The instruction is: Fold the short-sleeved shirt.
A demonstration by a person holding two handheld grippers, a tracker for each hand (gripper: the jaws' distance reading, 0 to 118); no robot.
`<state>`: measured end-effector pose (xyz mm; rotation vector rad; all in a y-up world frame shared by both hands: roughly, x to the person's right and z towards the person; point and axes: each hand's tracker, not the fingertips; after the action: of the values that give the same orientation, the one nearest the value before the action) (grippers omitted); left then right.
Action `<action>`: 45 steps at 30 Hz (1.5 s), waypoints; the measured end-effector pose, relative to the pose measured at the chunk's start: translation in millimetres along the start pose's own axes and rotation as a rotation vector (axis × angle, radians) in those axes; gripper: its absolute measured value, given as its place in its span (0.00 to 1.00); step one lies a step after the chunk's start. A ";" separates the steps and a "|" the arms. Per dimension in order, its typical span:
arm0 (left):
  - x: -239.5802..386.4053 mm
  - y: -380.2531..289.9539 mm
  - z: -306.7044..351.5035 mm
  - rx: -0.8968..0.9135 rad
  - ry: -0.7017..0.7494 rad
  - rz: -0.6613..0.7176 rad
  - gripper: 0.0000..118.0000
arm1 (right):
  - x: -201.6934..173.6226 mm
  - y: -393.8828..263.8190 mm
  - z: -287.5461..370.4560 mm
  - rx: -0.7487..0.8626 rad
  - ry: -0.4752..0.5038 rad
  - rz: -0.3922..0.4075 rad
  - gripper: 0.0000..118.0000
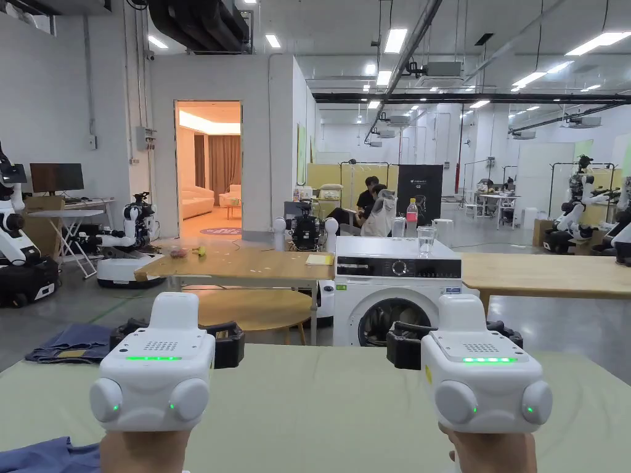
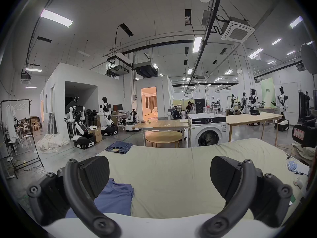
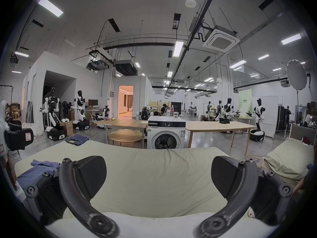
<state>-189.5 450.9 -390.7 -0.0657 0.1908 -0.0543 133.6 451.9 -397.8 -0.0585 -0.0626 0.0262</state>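
A blue short-sleeved shirt [image 2: 116, 198] lies on the pale green bed sheet [image 2: 171, 173], at the near left; its edge shows in the head view [image 1: 43, 457] and in the right gripper view [image 3: 39, 168]. My left gripper [image 2: 159, 176] is held level over the sheet, jaws wide apart, with the shirt below its left jaw and nothing between them. My right gripper [image 3: 158, 174] hovers over bare sheet to the right, open too. In the head view both white gripper bodies, left [image 1: 179, 335] and right [image 1: 453, 342], sit side by side above the bed.
Folded jeans [image 1: 71, 343] lie past the bed's far left corner. Beyond the bed stand a washing machine [image 1: 397, 289], a round wooden table [image 1: 256, 307] and long wooden tables [image 1: 542, 274]. Pillows [image 3: 283, 159] lie to the right. Robots and people are farther back.
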 end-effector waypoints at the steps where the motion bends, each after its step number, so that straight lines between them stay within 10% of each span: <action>1: -0.1 0.3 0.0 -0.001 -0.001 0.001 0.99 | 0.1 0.2 0.1 0.000 -0.001 0.000 1.00; 45: 6.2 0.6 3.8 0.014 -0.020 -0.016 0.99 | 6.3 -5.2 2.9 0.001 -0.012 0.000 1.00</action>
<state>-182.7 451.3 -388.2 -0.0540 0.1699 -0.0710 139.8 447.1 -394.2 -0.0571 -0.0749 0.0264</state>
